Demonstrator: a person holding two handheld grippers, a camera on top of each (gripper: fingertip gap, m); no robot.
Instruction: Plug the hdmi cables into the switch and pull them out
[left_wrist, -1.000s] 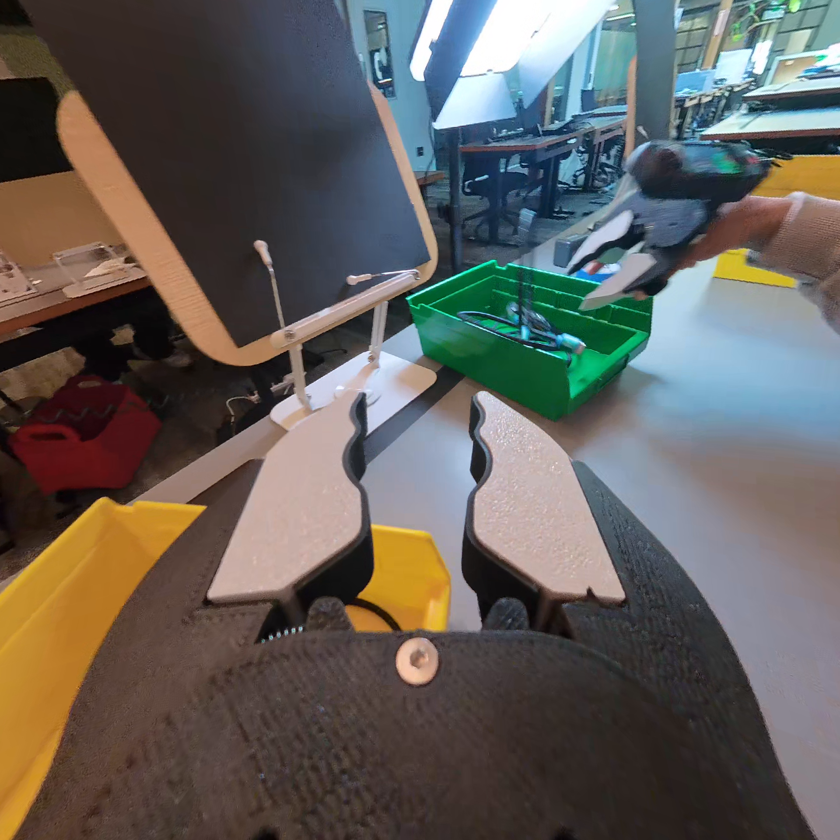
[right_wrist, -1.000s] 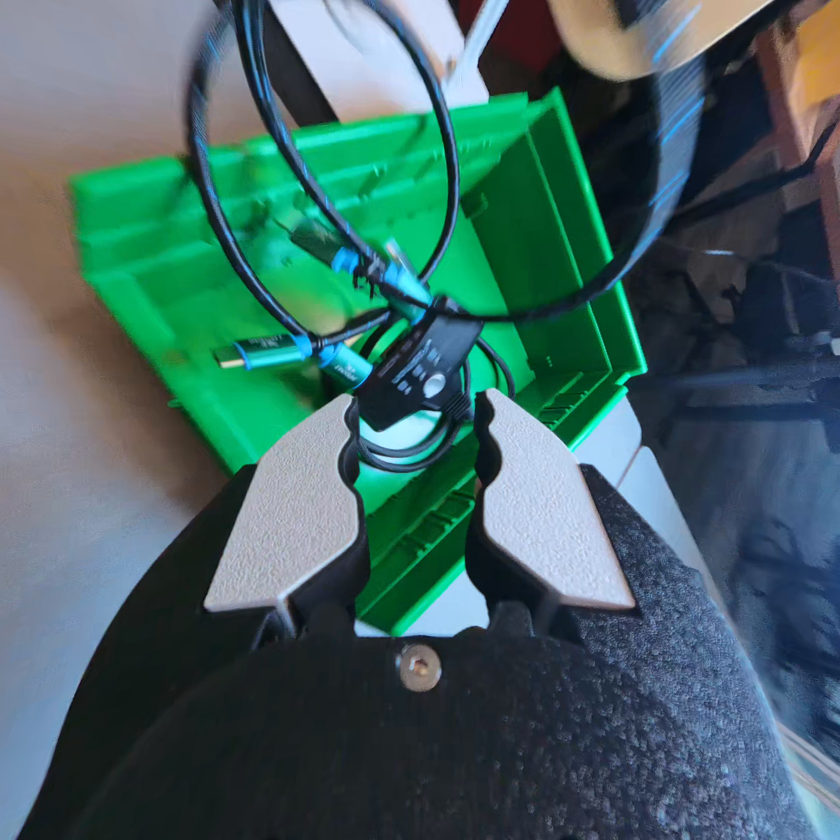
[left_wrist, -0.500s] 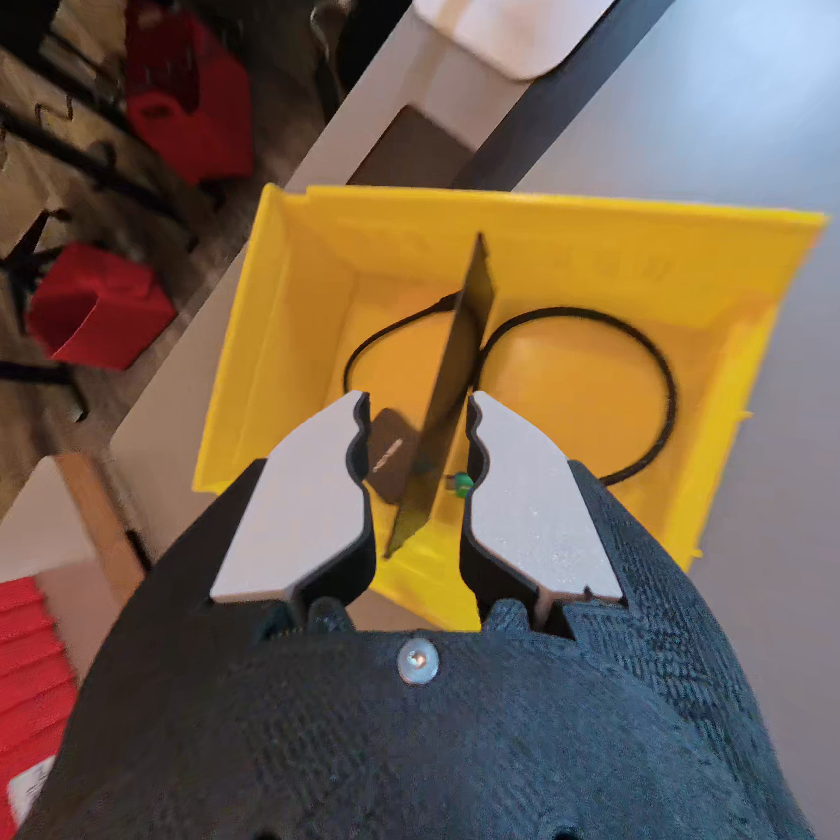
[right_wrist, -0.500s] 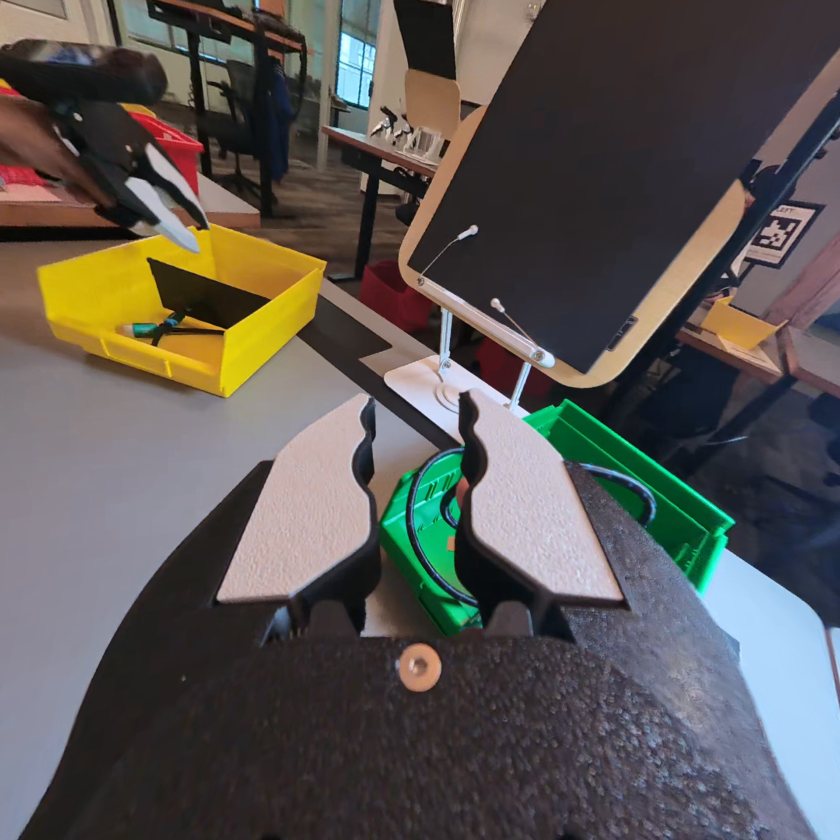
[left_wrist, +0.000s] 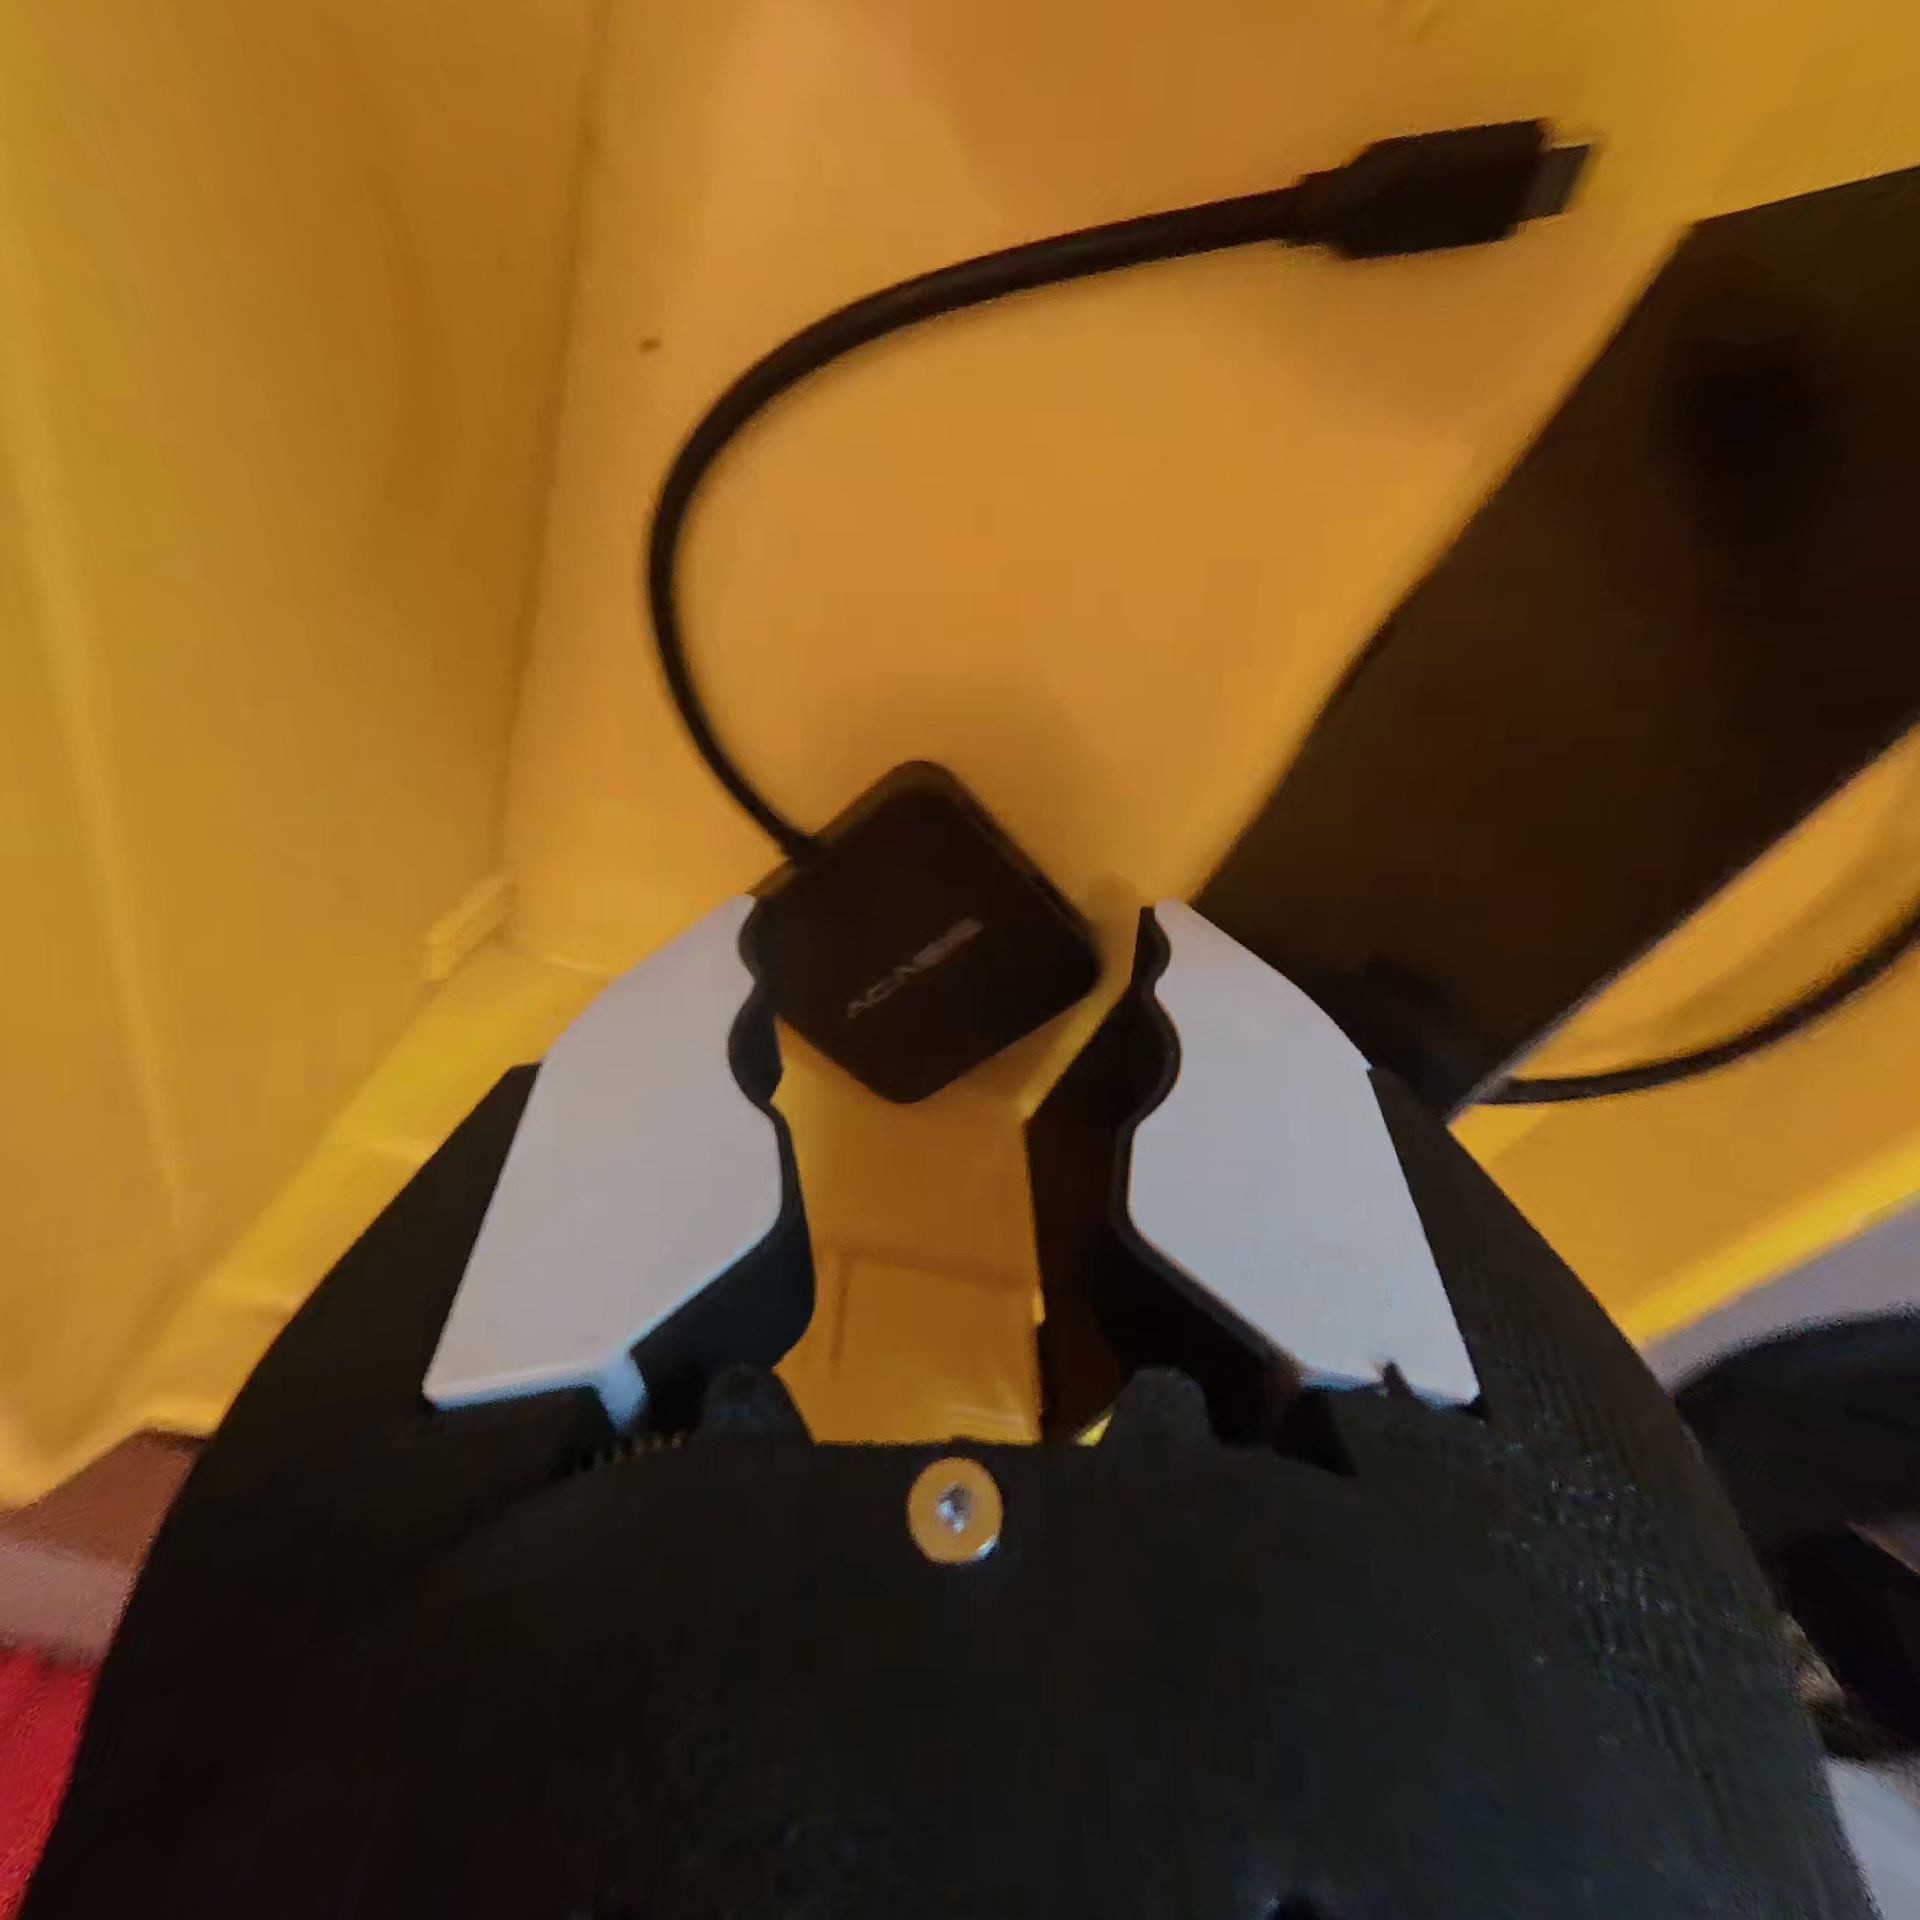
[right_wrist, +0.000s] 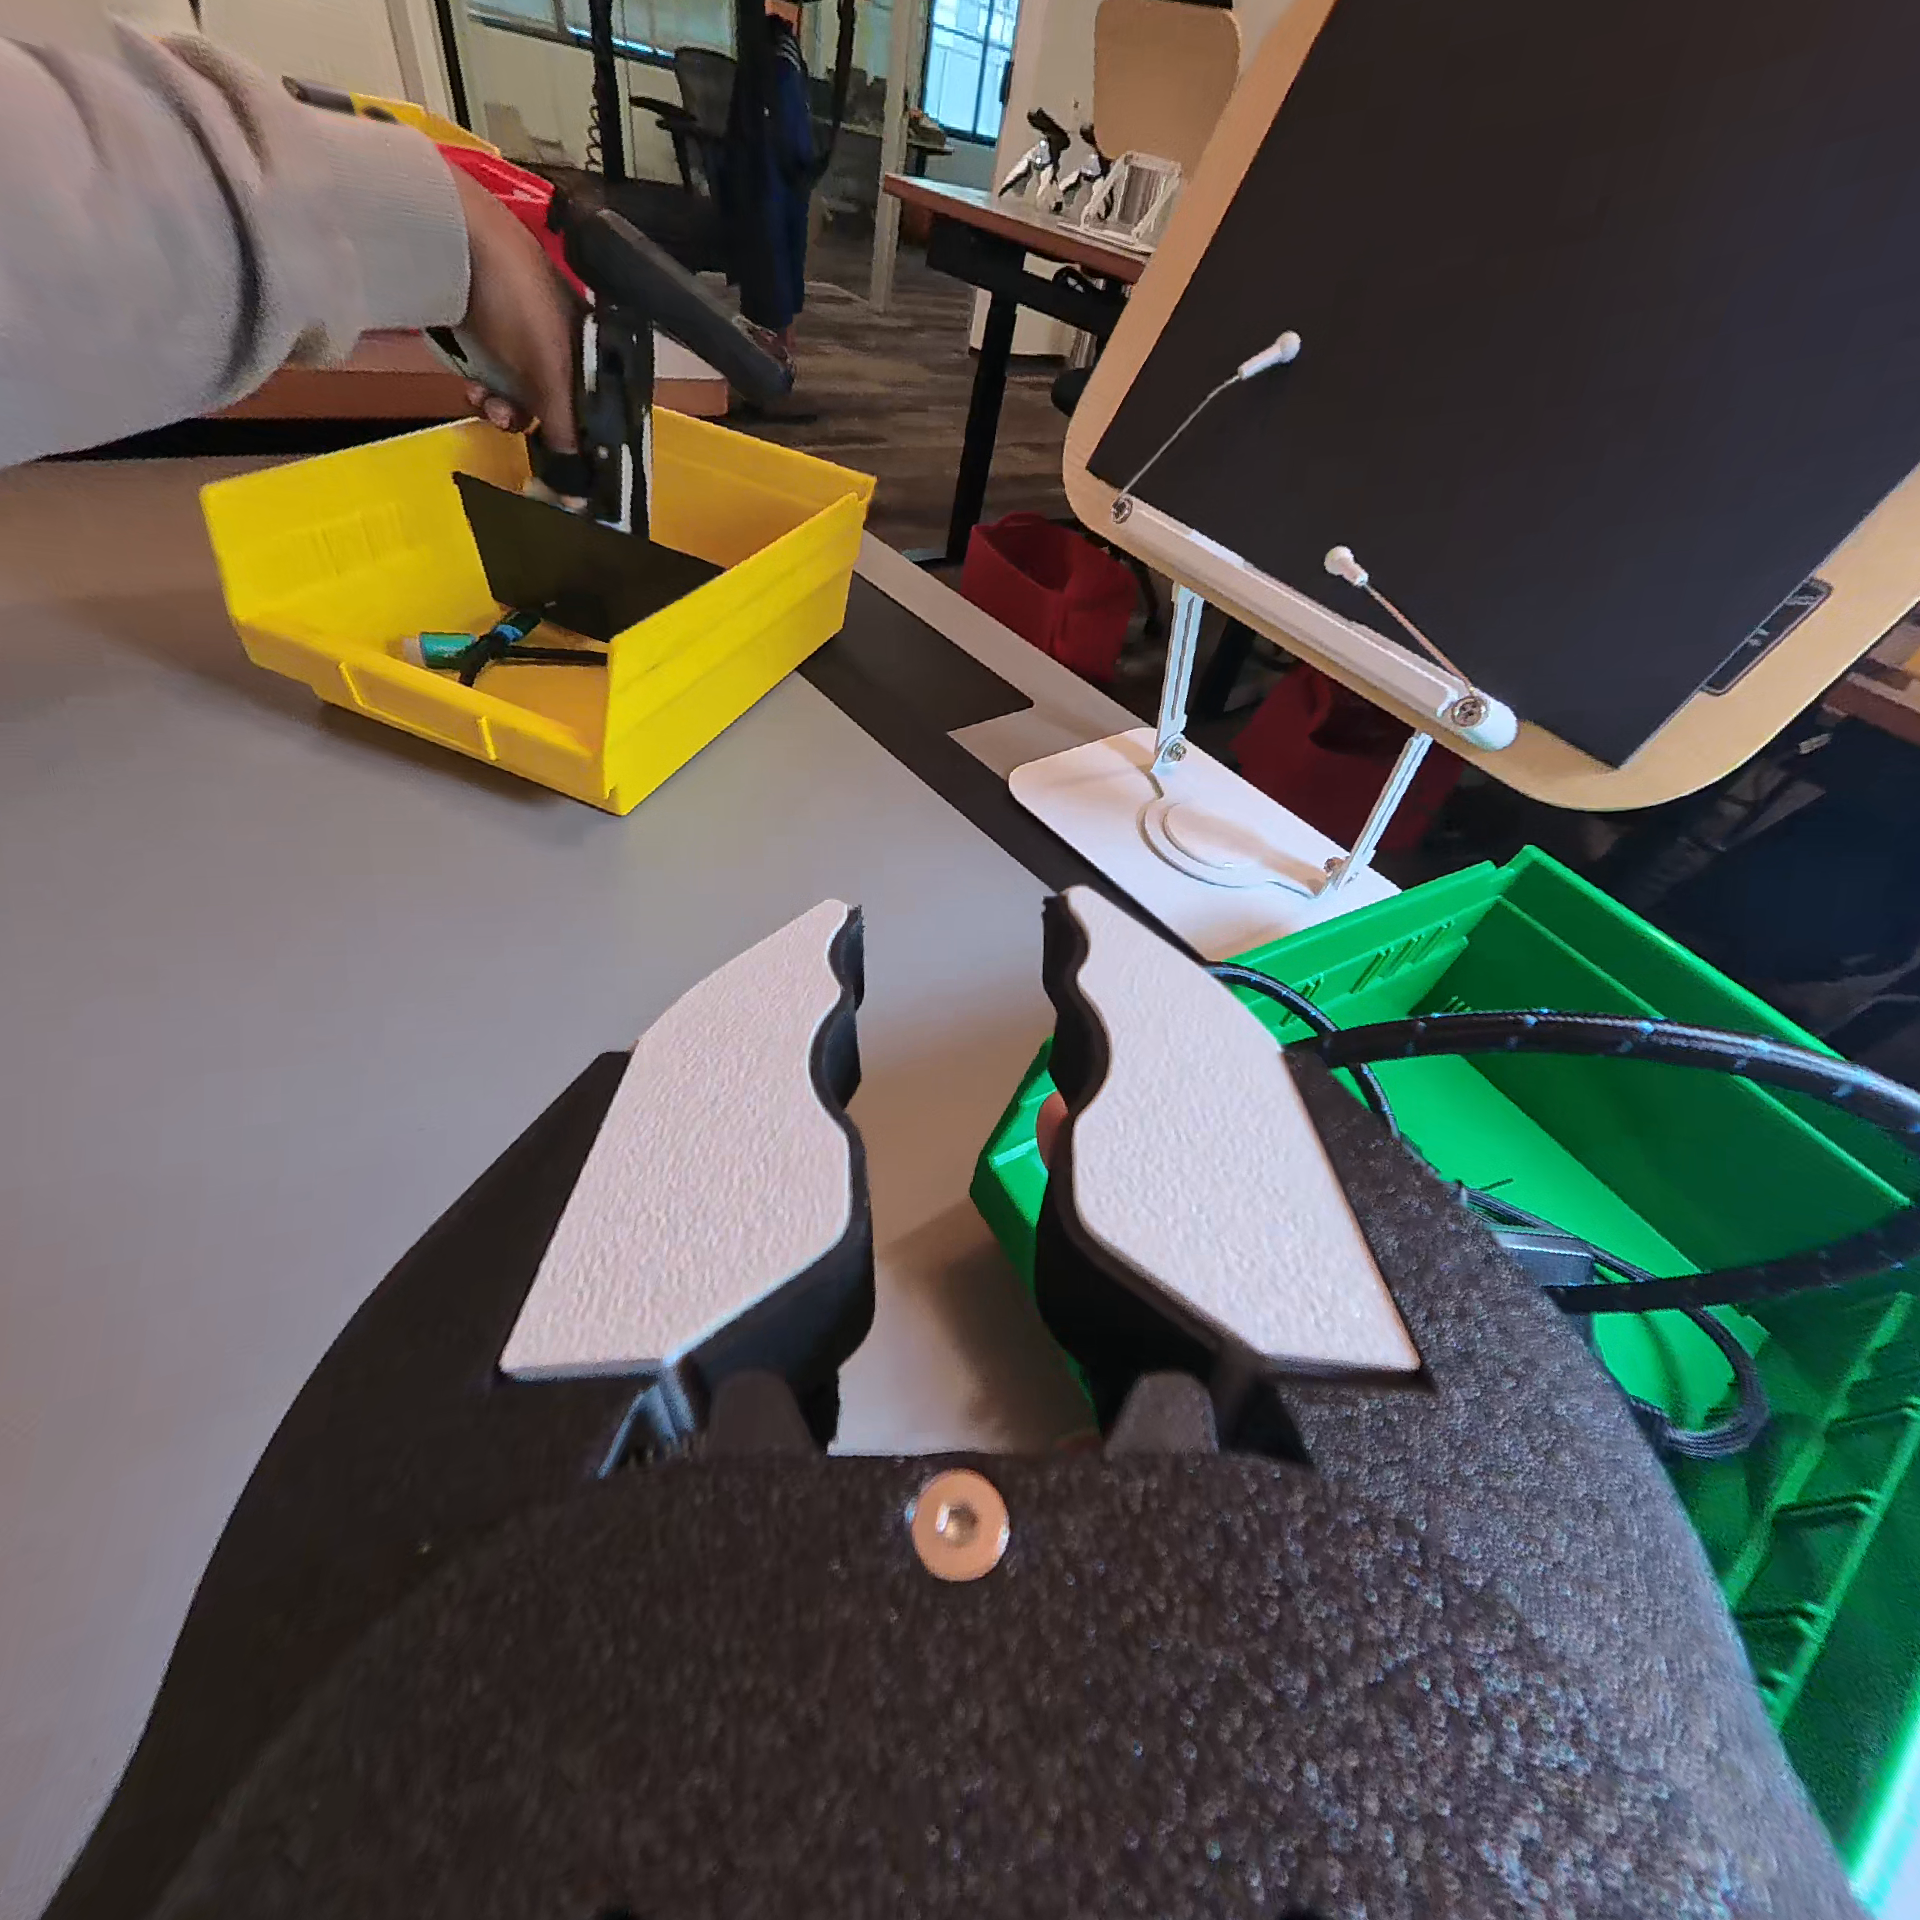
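Open-plan office or lab space. Upper left of right wrist view: rows of desks (right_wrist: 997, 223), office chair (right_wrist: 694, 99), windows (right_wrist: 961, 62). Foreground: grey worktable (right_wrist: 312, 935) with yellow parts bin (right_wrist: 540, 717), green parts bin (right_wrist: 1662, 1143).

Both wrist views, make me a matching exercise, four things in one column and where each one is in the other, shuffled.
1. switch
2. left gripper
3. right gripper
4. braided cable

A. arching over the green bin
B. open above the grey table
C. lying in the yellow bin, between open fingers
D. reaching into the yellow bin, open

Pairs: 1-C, 2-D, 3-B, 4-A
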